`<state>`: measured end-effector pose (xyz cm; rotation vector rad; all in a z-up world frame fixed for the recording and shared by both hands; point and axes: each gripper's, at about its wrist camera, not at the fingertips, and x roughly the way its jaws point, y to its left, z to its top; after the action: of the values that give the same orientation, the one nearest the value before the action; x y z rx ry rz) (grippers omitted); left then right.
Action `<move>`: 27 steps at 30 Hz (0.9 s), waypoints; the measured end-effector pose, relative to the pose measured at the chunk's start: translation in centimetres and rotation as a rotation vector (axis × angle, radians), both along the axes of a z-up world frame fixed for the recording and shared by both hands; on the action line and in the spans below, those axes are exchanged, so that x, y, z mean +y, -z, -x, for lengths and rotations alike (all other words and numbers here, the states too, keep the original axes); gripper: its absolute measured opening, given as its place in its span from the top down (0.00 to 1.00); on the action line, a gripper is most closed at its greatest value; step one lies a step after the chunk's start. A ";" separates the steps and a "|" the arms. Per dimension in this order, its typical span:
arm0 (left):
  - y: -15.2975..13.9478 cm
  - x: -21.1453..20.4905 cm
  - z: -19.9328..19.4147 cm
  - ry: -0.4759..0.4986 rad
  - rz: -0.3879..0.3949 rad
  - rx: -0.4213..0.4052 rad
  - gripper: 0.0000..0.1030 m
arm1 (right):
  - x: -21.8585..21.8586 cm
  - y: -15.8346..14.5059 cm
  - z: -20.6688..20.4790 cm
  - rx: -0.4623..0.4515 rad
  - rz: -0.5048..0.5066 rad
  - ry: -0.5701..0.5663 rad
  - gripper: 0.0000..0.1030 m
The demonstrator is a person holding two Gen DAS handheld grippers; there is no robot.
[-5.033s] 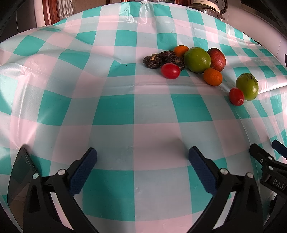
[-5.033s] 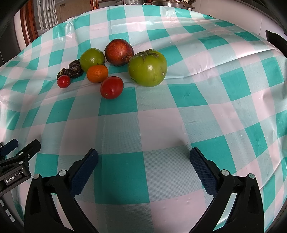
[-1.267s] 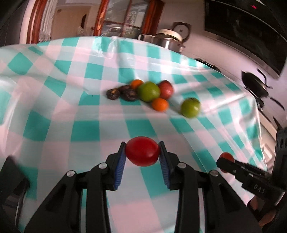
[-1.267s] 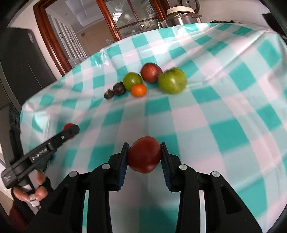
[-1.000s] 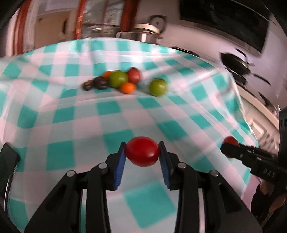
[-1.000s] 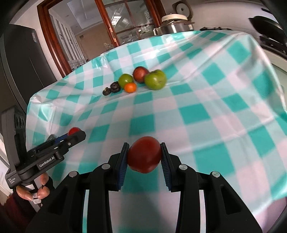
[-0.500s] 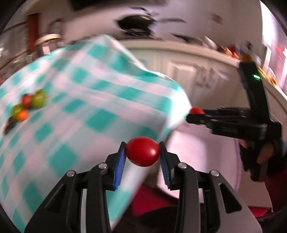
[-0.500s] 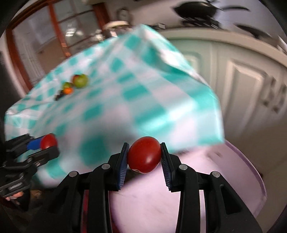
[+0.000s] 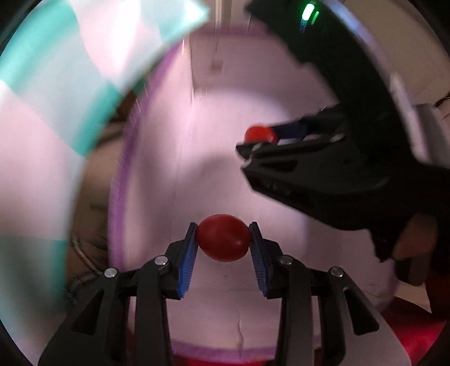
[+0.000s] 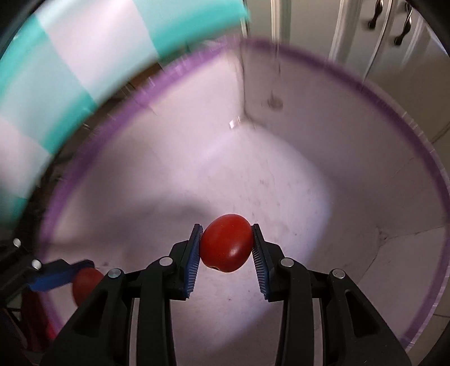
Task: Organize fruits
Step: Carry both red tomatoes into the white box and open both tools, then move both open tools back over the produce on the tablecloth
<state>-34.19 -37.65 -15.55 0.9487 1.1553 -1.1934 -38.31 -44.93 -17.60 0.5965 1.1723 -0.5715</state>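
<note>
My left gripper (image 9: 222, 242) is shut on a small red tomato (image 9: 223, 241) and holds it over a white bin with a purple rim (image 9: 123, 157). My right gripper (image 10: 226, 247) is shut on a second red tomato (image 10: 227, 247) above the same bin (image 10: 281, 174). In the left wrist view the right gripper (image 9: 258, 138) with its tomato (image 9: 260, 134) is at the upper right. In the right wrist view the left gripper (image 10: 71, 270) with its tomato (image 10: 84, 284) is at the lower left. The other fruits on the table are out of view.
The teal-and-white checked tablecloth (image 10: 70, 56) hangs over the table edge at the upper left, beside the bin; it also shows in the left wrist view (image 9: 50, 112). White cabinet doors with handles (image 10: 388, 25) stand behind the bin. Something red (image 9: 407, 318) lies under the bin.
Both grippers, each still holding its tomato, have swung away from the table and now hang over the open bin. The fruit pile has left both views.
</note>
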 end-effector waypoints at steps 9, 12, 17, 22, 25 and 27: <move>3.0 0.2 -1.1 -0.022 -0.100 0.046 0.59 | -0.5 3.6 -0.1 0.073 -0.064 0.024 0.64; 3.0 -0.4 -0.8 -0.022 -0.089 0.052 0.55 | -0.6 3.8 -0.1 0.072 -0.075 0.031 0.61; -0.2 0.9 -0.7 -0.005 0.043 0.062 0.45 | -2.5 2.3 1.4 -0.008 -0.113 0.108 0.41; -9.7 5.3 -1.3 -0.047 0.430 0.021 0.19 | -5.0 -3.8 4.1 -0.187 -0.020 0.193 0.40; -15.5 9.4 -3.6 -0.156 0.638 -0.032 0.04 | -4.7 -9.1 4.5 -0.335 0.072 0.177 0.34; -18.5 12.6 -6.1 -0.277 0.749 -0.069 0.02 | -3.4 -11.9 4.3 -0.422 0.117 0.137 0.28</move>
<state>-28.08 -25.04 2.93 0.2471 0.6611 -1.2129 -42.62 -48.34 -5.75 0.6628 0.7001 -0.5915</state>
